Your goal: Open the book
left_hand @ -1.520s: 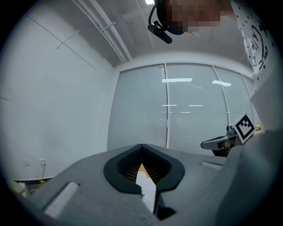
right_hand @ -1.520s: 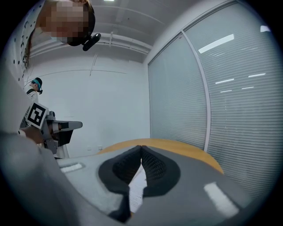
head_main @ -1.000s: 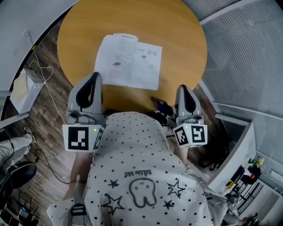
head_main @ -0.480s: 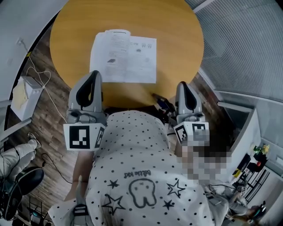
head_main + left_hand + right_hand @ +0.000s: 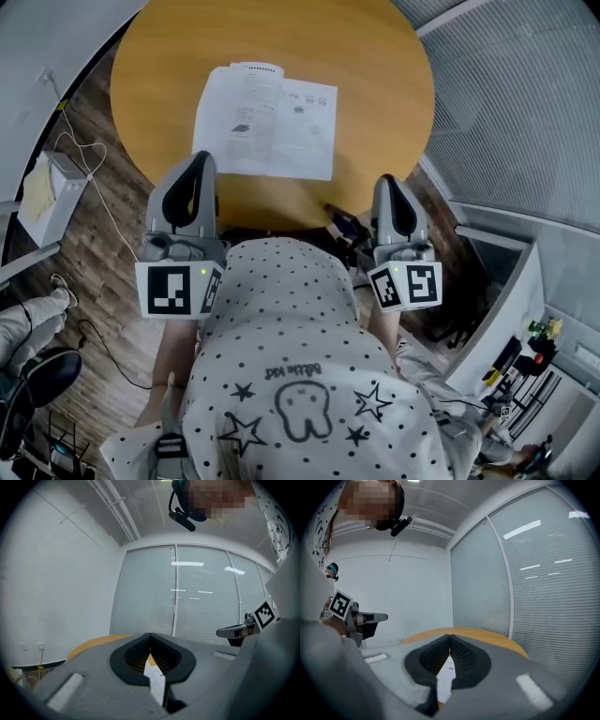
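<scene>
A white book (image 5: 265, 122) lies flat on the round wooden table (image 5: 375, 75), showing printed white pages with line drawings. My left gripper (image 5: 199, 159) hovers at the table's near edge, just short of the book's near left corner, jaws shut and empty. My right gripper (image 5: 387, 180) sits off the table's near right edge, apart from the book, also shut on nothing. In the left gripper view the closed jaw tips (image 5: 150, 635) meet, and a strip of the book (image 5: 155, 679) shows below them. The right gripper view shows the same: tips (image 5: 450, 638) together, book (image 5: 444, 679) behind.
A small black object (image 5: 343, 225) lies by the table's near edge between my grippers. On the wood floor at left stand a white box (image 5: 42, 192) with a cable and a person's leg and shoe (image 5: 28, 323). Glass walls with blinds run along the right.
Both grippers have kept their places and stayed shut. Only the head view has swayed a little, so table and book sit slightly differently in the picture.
</scene>
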The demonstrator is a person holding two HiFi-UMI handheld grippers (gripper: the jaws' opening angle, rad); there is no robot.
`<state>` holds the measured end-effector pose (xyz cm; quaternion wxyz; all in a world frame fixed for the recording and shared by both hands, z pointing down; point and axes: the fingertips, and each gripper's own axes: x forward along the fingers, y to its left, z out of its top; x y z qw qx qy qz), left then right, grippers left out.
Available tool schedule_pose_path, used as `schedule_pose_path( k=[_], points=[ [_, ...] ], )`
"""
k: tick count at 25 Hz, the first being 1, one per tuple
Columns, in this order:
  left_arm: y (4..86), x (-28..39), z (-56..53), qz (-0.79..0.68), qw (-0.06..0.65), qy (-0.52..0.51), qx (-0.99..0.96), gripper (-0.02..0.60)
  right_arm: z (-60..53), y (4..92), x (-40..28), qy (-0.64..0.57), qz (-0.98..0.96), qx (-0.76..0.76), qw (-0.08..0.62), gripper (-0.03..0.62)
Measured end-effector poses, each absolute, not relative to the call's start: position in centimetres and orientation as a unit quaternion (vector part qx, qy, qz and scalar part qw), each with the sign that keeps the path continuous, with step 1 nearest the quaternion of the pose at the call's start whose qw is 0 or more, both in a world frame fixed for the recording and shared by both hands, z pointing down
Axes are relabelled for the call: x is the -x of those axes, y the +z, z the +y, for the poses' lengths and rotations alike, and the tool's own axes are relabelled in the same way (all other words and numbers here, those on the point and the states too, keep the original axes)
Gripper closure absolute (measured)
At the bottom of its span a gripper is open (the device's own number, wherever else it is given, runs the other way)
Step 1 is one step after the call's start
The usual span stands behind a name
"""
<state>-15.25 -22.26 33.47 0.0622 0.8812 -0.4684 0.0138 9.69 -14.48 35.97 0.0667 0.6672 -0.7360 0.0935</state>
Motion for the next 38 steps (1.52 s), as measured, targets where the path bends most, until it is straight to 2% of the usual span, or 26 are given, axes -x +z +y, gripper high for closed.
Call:
schedule_pose_path(
  k=[38],
  points=[
    [33.2,11.6,-22.5,-0.435,0.067,0.014,-0.898,0.571,-12.8,36.9,-12.4,0.099,-0.715,-0.688,0.065,0.589]
  ],
)
